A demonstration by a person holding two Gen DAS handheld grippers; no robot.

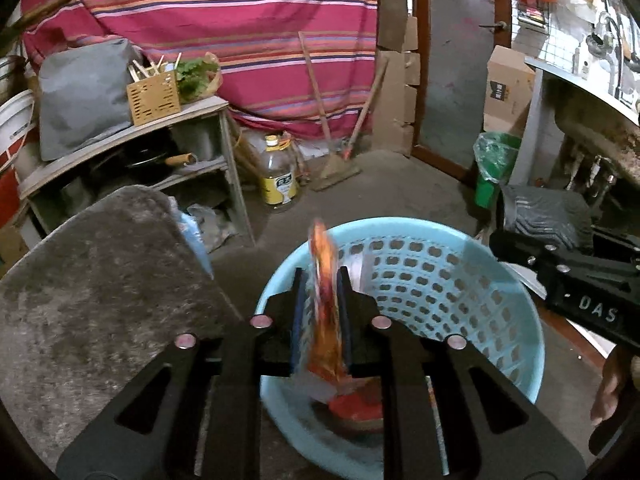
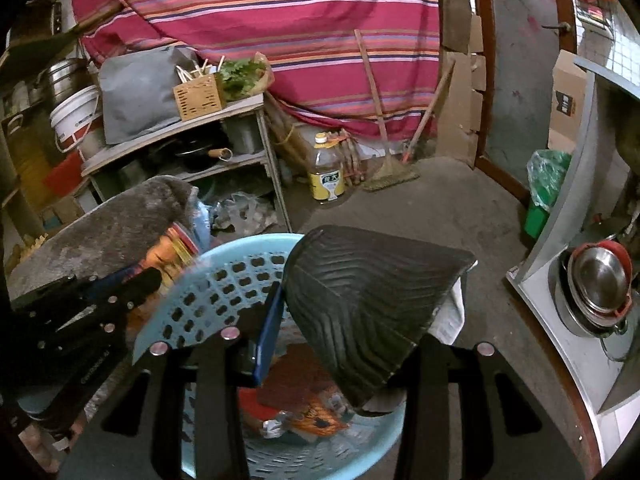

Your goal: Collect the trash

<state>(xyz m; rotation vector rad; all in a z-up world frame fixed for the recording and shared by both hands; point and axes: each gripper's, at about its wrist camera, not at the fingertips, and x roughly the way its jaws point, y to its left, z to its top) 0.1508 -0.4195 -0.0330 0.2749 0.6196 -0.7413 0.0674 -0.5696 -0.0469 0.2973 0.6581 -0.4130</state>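
A light blue perforated basket (image 1: 460, 280) stands on the floor and holds red and orange wrappers (image 2: 304, 412). My left gripper (image 1: 322, 320) is shut on an orange snack wrapper (image 1: 326, 320) and holds it over the basket's near rim. The same wrapper (image 2: 170, 256) and left gripper (image 2: 132, 292) show at the left of the right wrist view. My right gripper (image 2: 344, 320) is shut on a dark ribbed piece (image 2: 368, 300) with white paper under it, above the basket (image 2: 208, 280). The right gripper (image 1: 560, 272) shows at the right of the left wrist view.
A grey worn stool top (image 1: 92, 300) stands left of the basket. Behind are a shelf with pans (image 1: 160, 160), an oil bottle (image 1: 278, 176), brooms (image 1: 340, 160), a green bin with a bag (image 1: 494, 168) and a counter with steel bowls (image 2: 596, 288).
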